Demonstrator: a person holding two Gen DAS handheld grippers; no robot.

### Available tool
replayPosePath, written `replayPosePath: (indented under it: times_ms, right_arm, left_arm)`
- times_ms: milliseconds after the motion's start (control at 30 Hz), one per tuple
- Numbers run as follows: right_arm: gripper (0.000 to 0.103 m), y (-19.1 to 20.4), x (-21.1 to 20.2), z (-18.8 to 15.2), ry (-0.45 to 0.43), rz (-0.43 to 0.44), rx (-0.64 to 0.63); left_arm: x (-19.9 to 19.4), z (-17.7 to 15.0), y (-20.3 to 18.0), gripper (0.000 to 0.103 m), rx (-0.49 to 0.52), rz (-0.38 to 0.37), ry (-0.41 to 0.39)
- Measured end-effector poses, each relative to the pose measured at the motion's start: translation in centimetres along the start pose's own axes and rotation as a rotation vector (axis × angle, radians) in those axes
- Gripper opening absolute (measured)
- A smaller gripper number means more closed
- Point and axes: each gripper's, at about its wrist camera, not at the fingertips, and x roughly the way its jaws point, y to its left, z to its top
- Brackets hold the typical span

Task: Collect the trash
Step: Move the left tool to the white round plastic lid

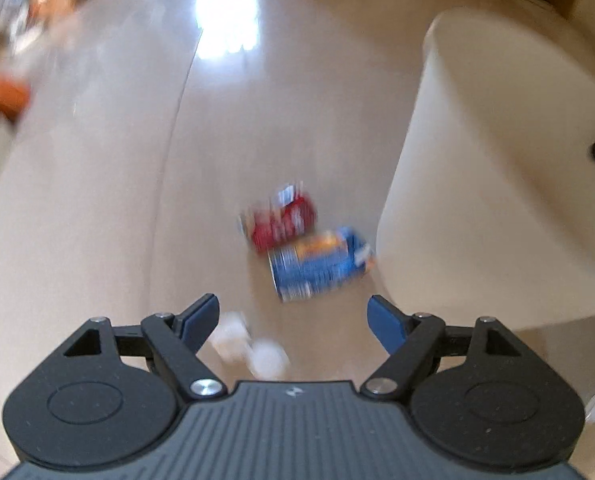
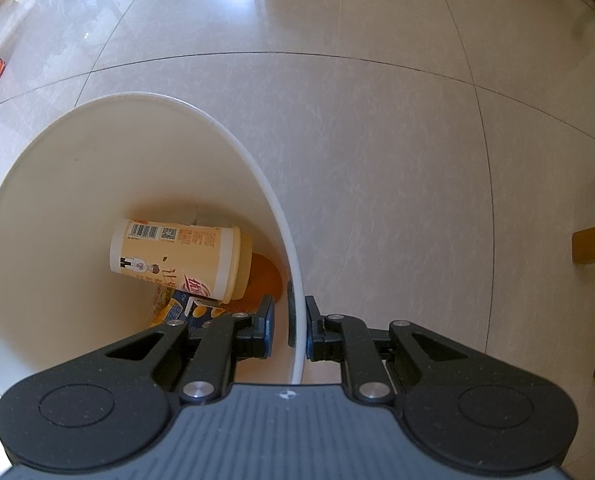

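Here, your right gripper (image 2: 288, 326) pinches the tall white plastic bin's rim (image 2: 293, 280); inside lies a cream paper cup (image 2: 177, 258). Your left gripper (image 1: 293, 322) gapes empty, near a blue crumpled can (image 1: 321, 266) and, farther, a red crushed can (image 1: 279, 220) on the floor, left of the bin.

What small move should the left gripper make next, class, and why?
Probably lower the left gripper onto the blue can and close. Its jaws stand open and empty, and the can lies on the floor just ahead, touching the red can beside the bin. The right gripper is clamped on the bin's rim, steadying it.
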Motion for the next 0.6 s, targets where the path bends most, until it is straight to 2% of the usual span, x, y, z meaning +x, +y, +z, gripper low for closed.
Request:
replayPosePath:
  times_ms: [33,100,233,300,433,600]
  right_arm:
    - [0.018,0.0,0.0,0.0,-0.001,0.000,0.001]
    - [0.018,0.0,0.0,-0.1,-0.005,-0.002,-0.002]
    - [0.018,0.1,0.0,-0.2,-0.008,-0.005,-0.006]
    - [0.018,0.1,0.0,-0.2,-0.008,-0.007,-0.006]
    - [0.018,0.1,0.0,-0.2,-0.009,-0.010,-0.002]
    - [0.018,0.2,0.0,-0.2,-0.012,-0.014,-0.006]
  left_arm:
    - [1.0,-0.8,0.2,0.080,-0.033,-0.011,0.015]
    - [3.0,-2.3,0.3,0.076,-0.076,0.012,0.045]
    - [6.0,-4.3,0.0,0.072,-0.066,0.061,0.083]
    - [6.8,-5.3,0.7,0.067,-0.092,0.071,0.084]
    - [8.3,-6.7,2.2,0.066,-0.175,0.070,0.075]
    - [9.6,-7.1,2.7,0.059,-0.202,0.045,0.075]
